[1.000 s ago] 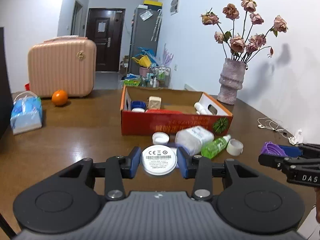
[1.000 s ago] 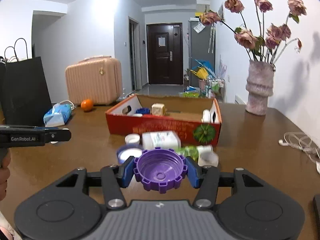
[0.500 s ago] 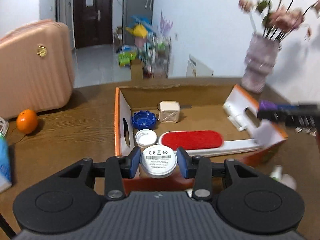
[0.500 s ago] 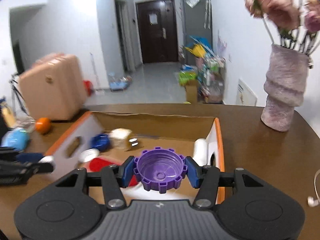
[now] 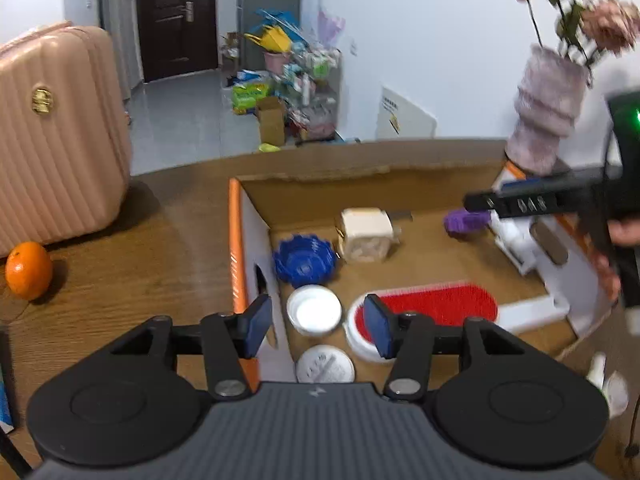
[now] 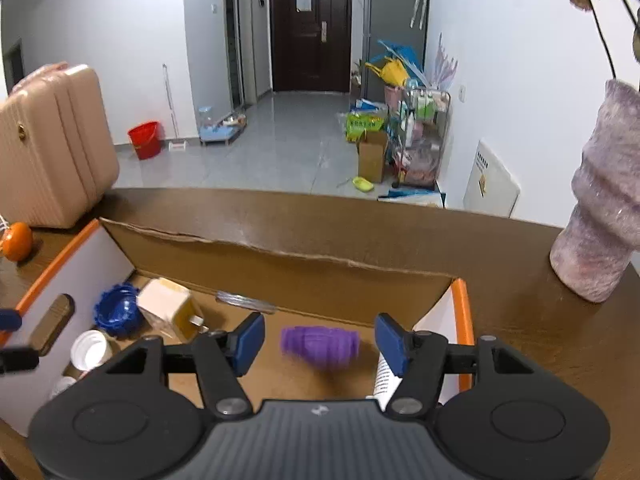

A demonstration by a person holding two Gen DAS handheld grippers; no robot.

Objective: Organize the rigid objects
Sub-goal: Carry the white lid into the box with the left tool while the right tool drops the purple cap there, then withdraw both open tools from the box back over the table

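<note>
left wrist view: left gripper (image 5: 316, 326) hangs over the near left corner of the cardboard box (image 5: 236, 240); its jaws are opening, nothing pressed between the pads.
white disc: a second ago it sat clamped in the left jaws; now it lies free on the box floor (image 5: 325, 366), just below the gripper and beside the white cap (image 5: 314, 309).
right wrist view: right gripper (image 6: 320, 340) hangs over the right half of the box, jaws opening and clear of any object.
purple cap: a second ago held in the right jaws; now out of them, blurred (image 6: 320, 342), apparently dropping or just landed on the bare cardboard near the right wall. in the left view it shows under the right gripper (image 5: 466, 222).
already in box: blue cap (image 5: 305, 260), cream cube (image 5: 366, 234), red-faced brush (image 5: 440, 304), a white item against the right wall (image 5: 516, 240).
outside box: orange (image 5: 28, 270) and pink suitcase (image 5: 60, 132) on the table at left; vase (image 6: 600, 216) at right, well apart.
change: both carried pieces have passed from the jaws into the box within the last second.
judgement: two deliveries appear complete. items seem to remain on the table in front of the box, at the lower right edge of the left view, too blurred to name, so sorting is likely unfinished.
risk: the purple cap may roll before settling.
</note>
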